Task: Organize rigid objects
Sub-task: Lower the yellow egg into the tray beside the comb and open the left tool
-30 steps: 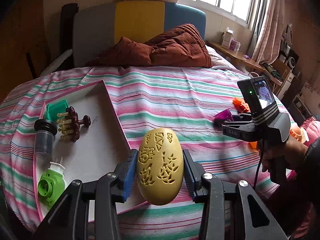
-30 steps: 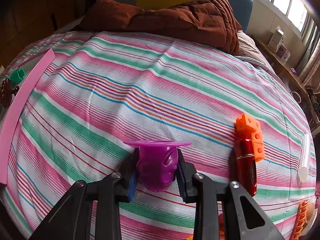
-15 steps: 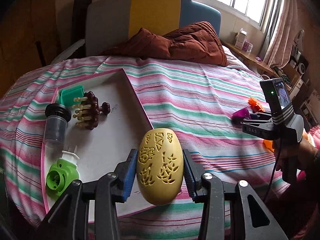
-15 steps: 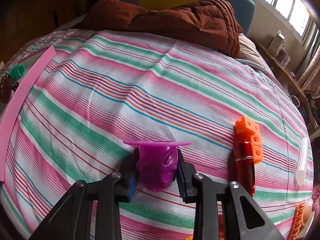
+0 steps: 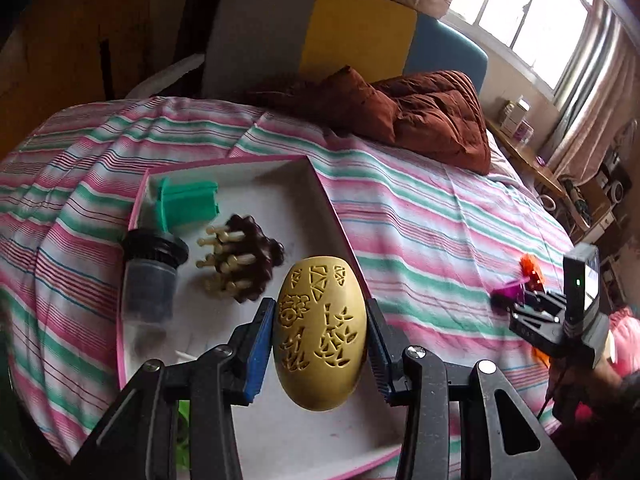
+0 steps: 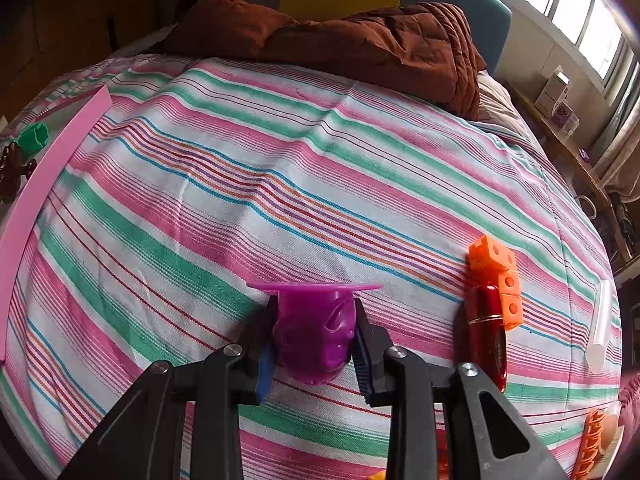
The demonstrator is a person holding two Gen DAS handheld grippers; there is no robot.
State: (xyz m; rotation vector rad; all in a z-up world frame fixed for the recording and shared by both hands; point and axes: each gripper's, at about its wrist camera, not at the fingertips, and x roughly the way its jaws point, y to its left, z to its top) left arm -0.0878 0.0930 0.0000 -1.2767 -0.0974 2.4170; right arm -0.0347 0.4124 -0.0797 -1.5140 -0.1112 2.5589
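Observation:
My left gripper (image 5: 318, 338) is shut on a yellow egg-shaped carved case (image 5: 320, 334), held over the near right part of a pink-rimmed white tray (image 5: 280, 200). In the tray lie a green block (image 5: 188, 204), a dark-capped clear jar (image 5: 150, 276) and a brown peg massager (image 5: 240, 264). My right gripper (image 6: 314, 334) is shut on a purple plastic mould (image 6: 314, 328) just above the striped bedspread (image 6: 240, 200). That gripper also shows far right in the left wrist view, as the right gripper (image 5: 520, 300), with a hand below it.
Beside the purple mould lie an orange cube strip (image 6: 498, 276), a red glossy case (image 6: 486, 332) and a clear tube (image 6: 600, 324). More orange pieces (image 6: 592, 444) sit at the bottom right. A brown quilt (image 6: 360, 40) lies at the headboard. The tray's pink wall (image 6: 44, 176) runs along the left.
My left gripper has carried the yellow case leftward, from over the bedspread beside the tray to above the tray's inside. The right gripper and purple mould have stayed put.

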